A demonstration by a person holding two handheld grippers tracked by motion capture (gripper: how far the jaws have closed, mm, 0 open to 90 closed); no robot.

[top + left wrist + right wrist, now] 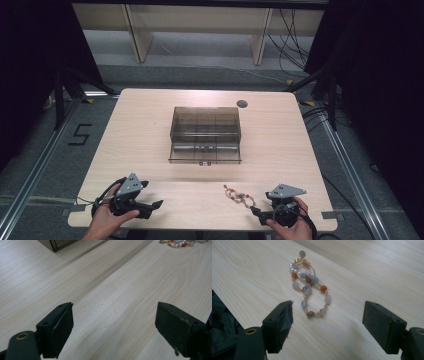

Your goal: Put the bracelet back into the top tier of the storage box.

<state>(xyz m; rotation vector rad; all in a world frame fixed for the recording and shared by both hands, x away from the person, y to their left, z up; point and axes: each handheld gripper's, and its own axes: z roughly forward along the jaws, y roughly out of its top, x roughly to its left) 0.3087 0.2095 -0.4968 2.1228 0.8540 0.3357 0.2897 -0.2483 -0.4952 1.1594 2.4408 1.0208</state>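
A beaded bracelet [239,196] of grey, white and orange stones lies twisted in a figure eight on the wooden table [150,125], near the front right. In the right gripper view the bracelet [310,287] lies just ahead of my right gripper [327,315], whose jaws stand wide apart with nothing between them. That right gripper [256,212] sits at the table's front edge, held in a hand. My left gripper [156,205] rests at the front left, pointing right. Its jaws are open over bare wood [113,312]. The bracelet [183,243] peeks in at the top right there.
A smoky transparent box [205,134] with compartments stands in the middle of the table, a metal bar inside its front part. A dark round cap [242,104] sits in the table's far right area. Black frames and cables flank the table.
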